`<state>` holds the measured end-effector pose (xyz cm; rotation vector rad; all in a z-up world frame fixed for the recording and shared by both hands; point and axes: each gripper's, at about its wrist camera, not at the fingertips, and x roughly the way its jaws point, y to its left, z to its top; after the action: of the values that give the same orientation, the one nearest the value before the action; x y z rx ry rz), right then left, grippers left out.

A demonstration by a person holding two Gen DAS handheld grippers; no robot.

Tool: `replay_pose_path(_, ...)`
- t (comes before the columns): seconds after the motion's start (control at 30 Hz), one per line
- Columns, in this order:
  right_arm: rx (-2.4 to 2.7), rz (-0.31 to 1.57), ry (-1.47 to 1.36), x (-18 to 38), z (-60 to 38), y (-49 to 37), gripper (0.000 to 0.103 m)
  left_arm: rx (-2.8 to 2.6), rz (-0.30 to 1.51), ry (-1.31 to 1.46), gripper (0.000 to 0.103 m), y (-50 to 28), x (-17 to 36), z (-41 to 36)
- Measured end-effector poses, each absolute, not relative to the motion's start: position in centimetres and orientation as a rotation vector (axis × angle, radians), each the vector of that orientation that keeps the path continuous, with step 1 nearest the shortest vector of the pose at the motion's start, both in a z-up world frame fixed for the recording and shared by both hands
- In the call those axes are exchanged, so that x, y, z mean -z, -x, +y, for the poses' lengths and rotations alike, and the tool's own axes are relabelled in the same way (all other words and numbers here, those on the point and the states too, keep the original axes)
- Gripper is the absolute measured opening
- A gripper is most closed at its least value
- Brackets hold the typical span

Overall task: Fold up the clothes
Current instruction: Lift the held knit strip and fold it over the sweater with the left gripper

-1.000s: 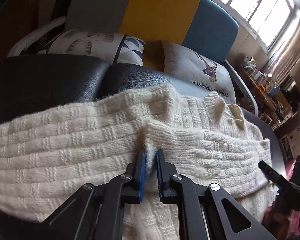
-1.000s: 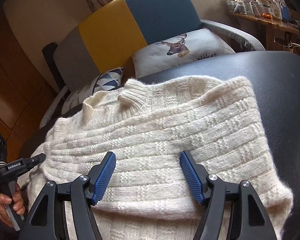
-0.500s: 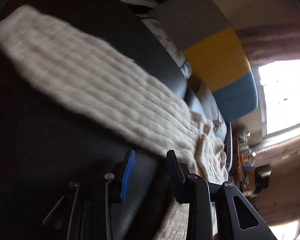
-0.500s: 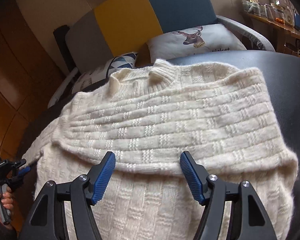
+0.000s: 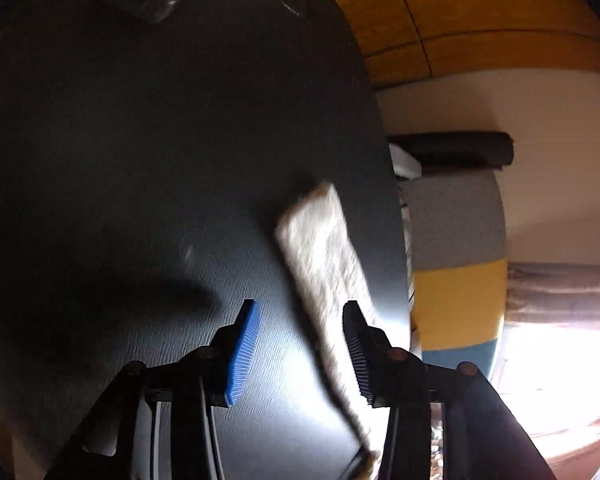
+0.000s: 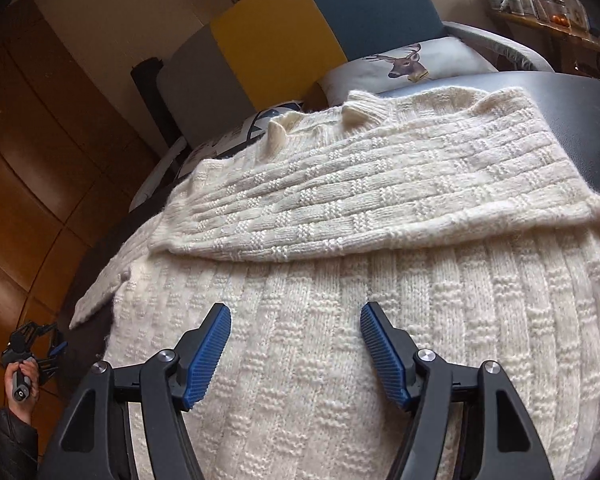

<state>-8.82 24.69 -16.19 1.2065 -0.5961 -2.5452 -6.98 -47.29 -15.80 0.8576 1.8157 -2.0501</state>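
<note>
Cream knit sweater lies flat on the black padded surface, covering most of it from the near edge to the far edge, collar toward the far edge by the deer cushion. One sleeve is folded across the chest w/ its cuff near the surface's right edge; the other sleeve sticks out flat toward the left edge, cuff on bare black top. Right gripper hovers over the sweater's lower body near the near edge, fingers spread wide, holding nothing; can't tell if tips touch the knit. Left gripper is rolled sideways over the left part of the surface, fingers apart, nothing clamped; the blurred sleeve runs along just inside its right-hand finger, contact unclear. In the right wrist view that gripper shows small beyond the surface's left edge, gripped by a hand in a dark sleeve. Behind the far edge: grey/yellow/blue sofa.
</note>
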Motion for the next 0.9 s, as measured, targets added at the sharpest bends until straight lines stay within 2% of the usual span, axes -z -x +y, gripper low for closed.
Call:
replay_pose_path(0.17,2.538,-0.635,-1.189,16.4,25.1,8.7,0.07,2.035,1.882,-0.816,0.049,9.1,17.2,-48.1)
replay_pose_path(0.37,2.53,-0.675,-1.171,16.5,25.3,8.7,0.07,2.037,1.877,-0.788,0.05,11.3,17.0,-48.9)
replay_pose_path(0.47,2.518,-0.708,-1.157,16.6,25.6,8.7,0.07,2.028,1.883,-0.763,0.055,12.0,16.8,-48.9)
replay_pose_path(0.57,2.507,-0.741,-1.143,16.7,25.9,8.7,0.07,2.014,1.898,-0.749,0.055,12.7,17.0,-48.7)
replay_pose_path(0.67,2.502,-0.757,-1.136,16.7,26.1,8.7,0.07,1.997,1.848,-0.771,0.039,13.3,16.8,-48.6)
replay_pose_path(0.73,2.502,-0.758,-1.135,16.7,26.1,8.7,0.07,1.96,1.823,-0.807,0.011,13.9,17.2,-48.6)
replay_pose_path(0.9,2.499,-0.764,-1.132,16.8,26.1,8.7,0.07,1.951,1.779,-0.826,0.009,14.1,16.8,-48.6)
